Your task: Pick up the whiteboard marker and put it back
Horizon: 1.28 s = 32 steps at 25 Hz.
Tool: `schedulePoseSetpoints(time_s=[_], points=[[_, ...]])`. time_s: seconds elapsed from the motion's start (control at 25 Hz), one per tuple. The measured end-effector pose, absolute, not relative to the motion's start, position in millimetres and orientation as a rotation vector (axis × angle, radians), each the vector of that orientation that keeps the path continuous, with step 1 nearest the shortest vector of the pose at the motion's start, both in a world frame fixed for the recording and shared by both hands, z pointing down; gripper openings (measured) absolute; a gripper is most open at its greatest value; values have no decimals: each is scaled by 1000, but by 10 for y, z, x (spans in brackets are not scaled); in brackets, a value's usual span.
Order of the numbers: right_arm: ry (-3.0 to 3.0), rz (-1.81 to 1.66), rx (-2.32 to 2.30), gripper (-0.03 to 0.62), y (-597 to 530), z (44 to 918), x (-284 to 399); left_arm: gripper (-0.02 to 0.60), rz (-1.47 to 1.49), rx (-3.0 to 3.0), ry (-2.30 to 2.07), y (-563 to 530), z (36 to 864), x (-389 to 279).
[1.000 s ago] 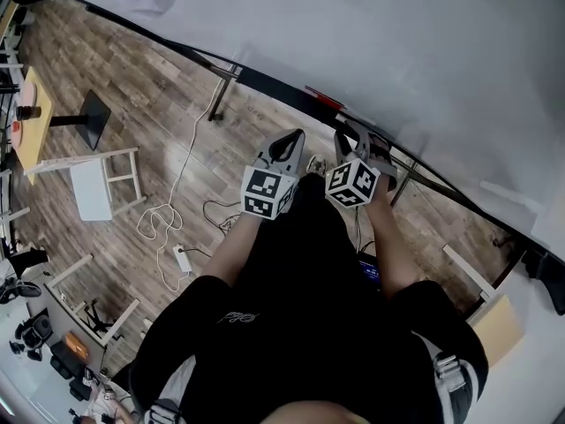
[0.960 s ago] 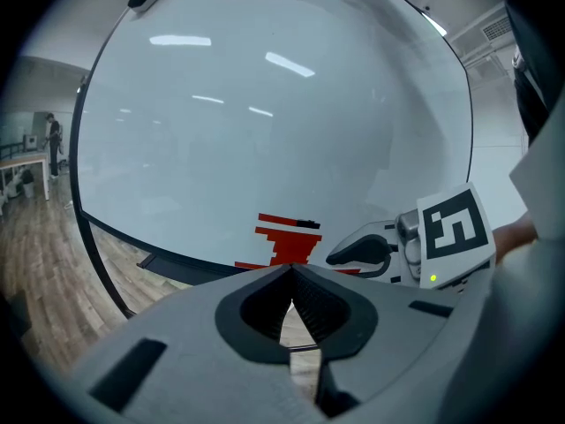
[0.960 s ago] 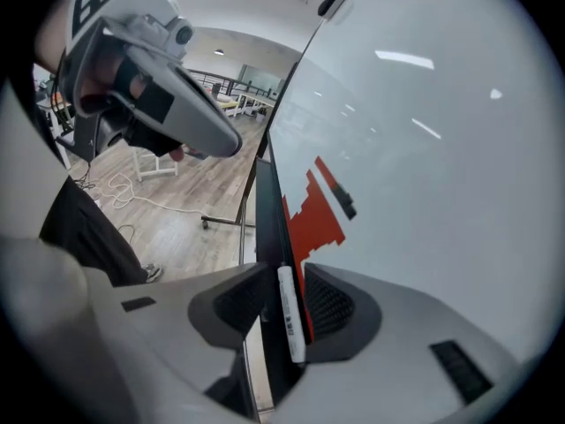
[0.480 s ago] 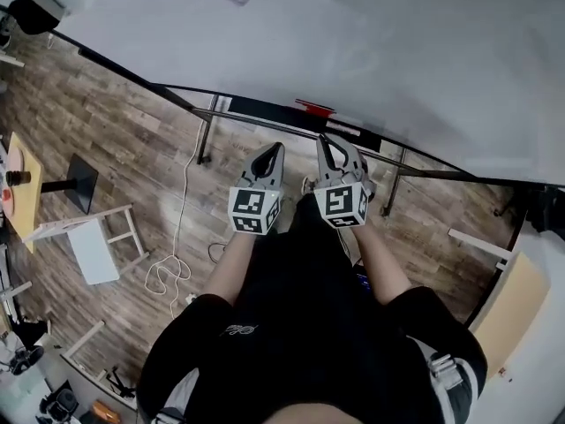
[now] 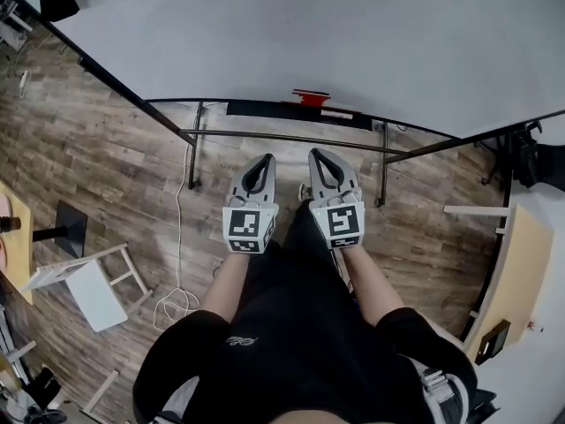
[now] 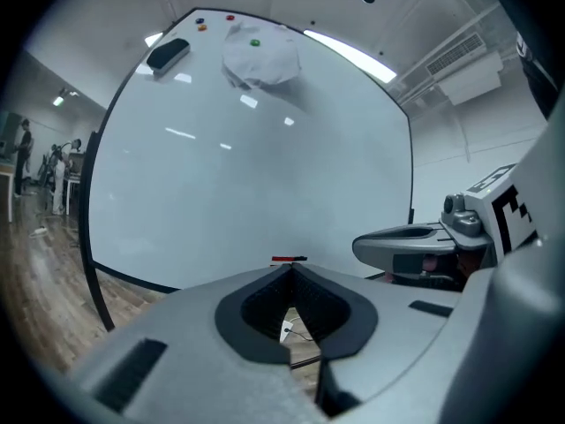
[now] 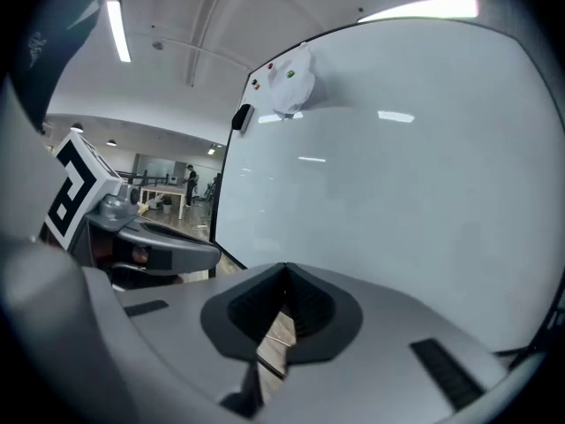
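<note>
Both hand-held grippers are clenched & empty: left hand-held gripper (image 5: 264,159) w/ jaws together, right hand-held gripper (image 5: 316,154) w/ jaws that have just been closing, nothing betw. them. Only the head view shows the wood floor (image 5: 106,175) below them. Only the gripper views show the eraser (image 6: 168,53) & white sheet (image 6: 260,56) high on the whiteboard (image 6: 265,175). The red whiteboard marker (image 5: 311,96) lies on the board's ledge (image 5: 265,108), ahead of both tips & apart from them, seen in head & left gripper views.
</note>
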State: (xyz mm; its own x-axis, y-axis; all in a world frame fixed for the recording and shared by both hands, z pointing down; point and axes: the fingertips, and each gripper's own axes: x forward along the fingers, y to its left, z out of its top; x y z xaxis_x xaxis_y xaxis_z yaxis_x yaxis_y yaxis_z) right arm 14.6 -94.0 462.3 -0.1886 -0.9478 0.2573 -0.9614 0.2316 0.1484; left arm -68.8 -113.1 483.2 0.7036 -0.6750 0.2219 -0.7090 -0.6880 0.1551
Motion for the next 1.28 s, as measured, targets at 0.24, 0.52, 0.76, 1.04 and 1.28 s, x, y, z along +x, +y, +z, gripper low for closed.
schedulePoseSetpoints(time_s=[0.24,0.52,0.76,1.04,1.28], points=[[-2194,72,1908,2,-526,4329,204,7,182,2739,-1069,-844,4555,-760],[-2214,-24,1979,2,-284,3908,486,7,93,2789,-1082,-649,4133,-572],[-2271,-52,2056,3,37,3583,871,6,45,2804,-1094,-413,3808,-292],[-2301,-86,2052,3,202,3466,968,6,27,2782,-1109,-261,3744,-113],[-2348,-91,2019,2,183,3434,1010,8,6,2786,-1127,-207,3680,-21]])
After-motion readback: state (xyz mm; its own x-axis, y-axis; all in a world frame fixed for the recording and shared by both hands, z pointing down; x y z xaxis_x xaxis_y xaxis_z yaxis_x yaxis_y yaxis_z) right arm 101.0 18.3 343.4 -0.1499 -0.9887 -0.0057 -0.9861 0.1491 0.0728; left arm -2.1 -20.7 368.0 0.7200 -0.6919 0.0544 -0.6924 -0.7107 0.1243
